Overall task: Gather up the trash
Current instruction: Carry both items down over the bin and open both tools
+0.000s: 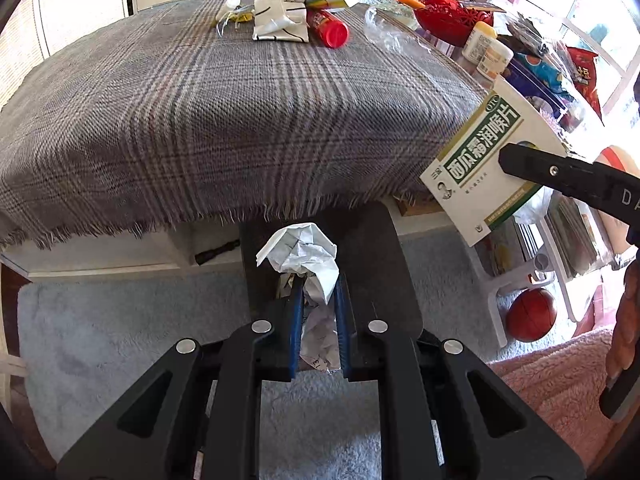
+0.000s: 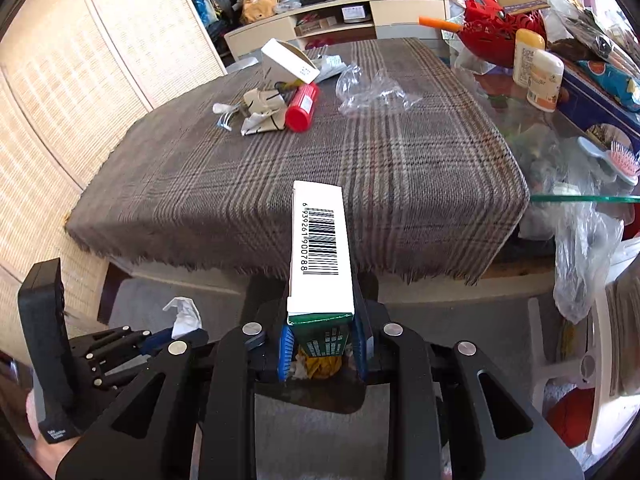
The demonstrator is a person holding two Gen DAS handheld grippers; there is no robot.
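Your left gripper [image 1: 318, 304] was pinching a crumpled paper wad [image 1: 298, 250], and your right gripper [image 2: 324, 344] was clamped on a green-and-white medicine box [image 2: 320, 248] (barcode side up). Both hung just off the near edge of the plaid-covered table [image 1: 200, 120], above a dark bin [image 1: 380, 248].

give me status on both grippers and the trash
Left gripper shut on crumpled paper. Right gripper shut on medicine box. Dark bin below, nothing blocking.

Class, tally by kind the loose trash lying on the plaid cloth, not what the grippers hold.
White cardboard box: 1
Red tube: 1
Clear plastic wrapper: 1
Crumpled cream wrapper: 1
Small clear-and-white item: 1
Total: 5
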